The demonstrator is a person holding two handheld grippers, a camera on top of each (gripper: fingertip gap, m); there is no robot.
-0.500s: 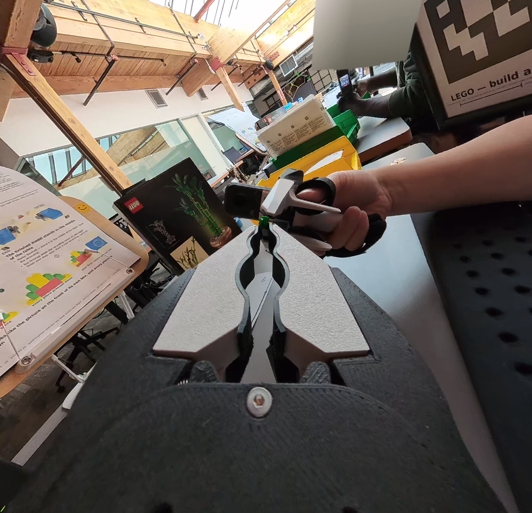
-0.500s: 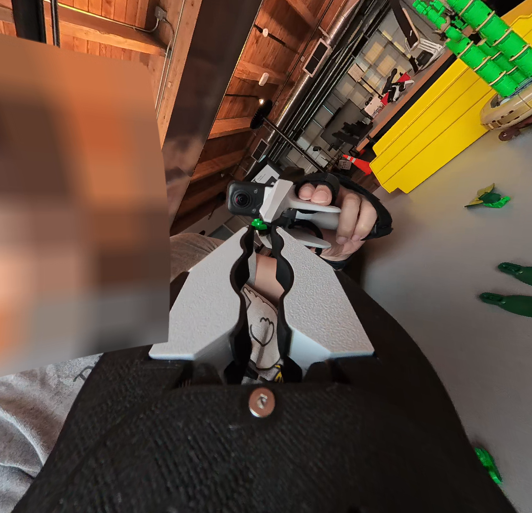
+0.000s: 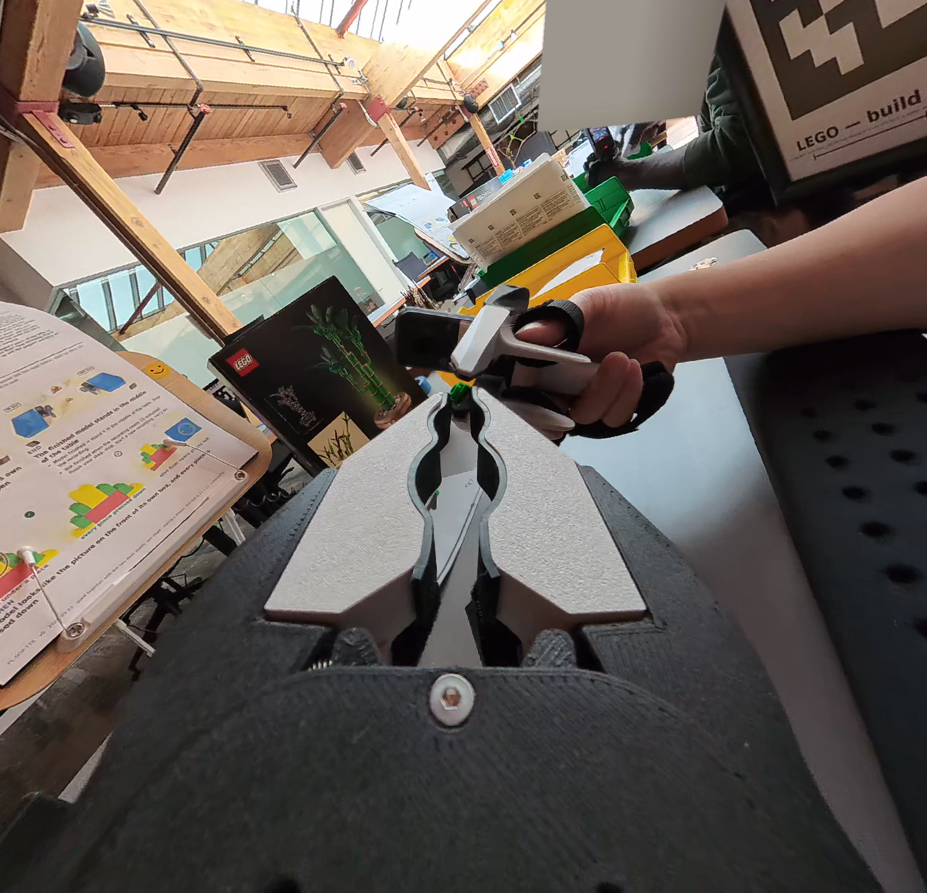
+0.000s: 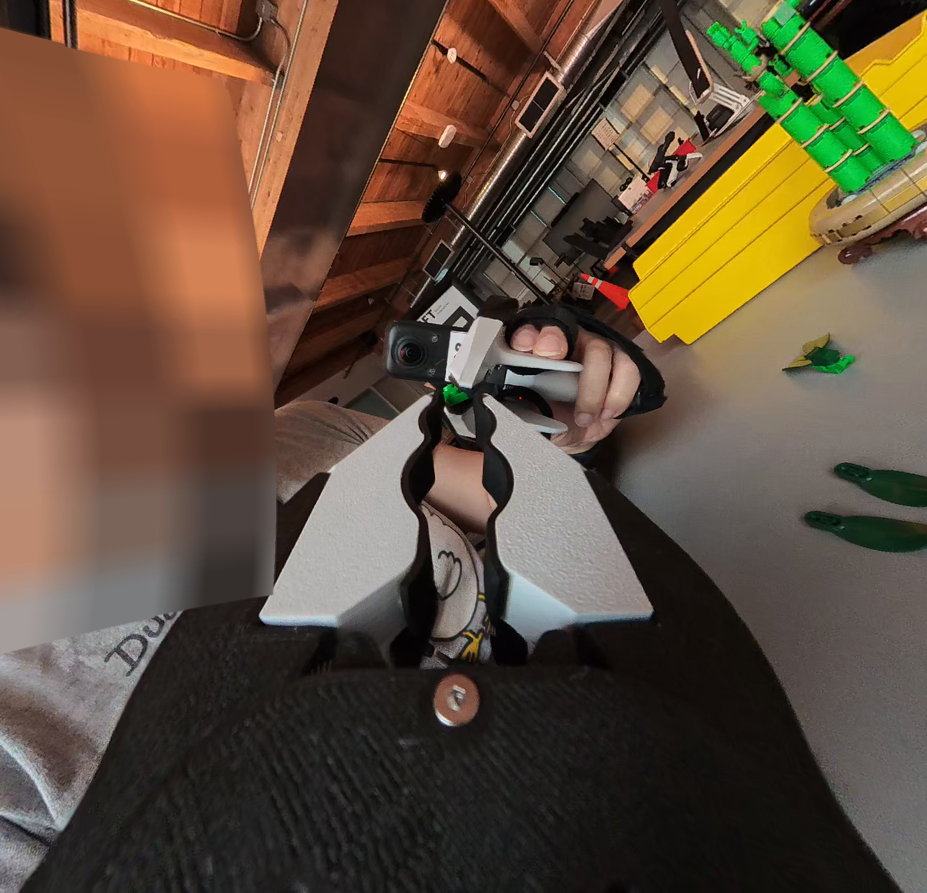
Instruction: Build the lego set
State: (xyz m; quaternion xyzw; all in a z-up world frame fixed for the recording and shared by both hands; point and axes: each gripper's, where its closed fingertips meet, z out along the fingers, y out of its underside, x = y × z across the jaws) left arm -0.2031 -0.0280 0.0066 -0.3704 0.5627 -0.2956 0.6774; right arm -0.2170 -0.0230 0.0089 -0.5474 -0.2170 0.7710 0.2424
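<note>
A mosaic patch fills the left third of the right wrist view and a flat grey patch covers the upper right of the left wrist view; whatever lies behind them is hidden. The room has timber beams and a skylight. The grey tabletop [image 4: 752, 467] runs down the right side. At upper right stands the green bamboo model [image 4: 842, 116], its top cut off by the frame edge, against a yellow bin [image 4: 727, 247]. Two dark green leaves [image 4: 873, 533] lie at the right edge, cut off. Centre left of the left wrist view shows the black set box [image 3: 321, 367]. The left hand-held gripper [image 3: 459, 402] and the right hand-held gripper [image 4: 457, 402] meet tip to tip, both narrow, pinching a small green piece [image 4: 454, 395]; its shape is hard to make out.
</note>
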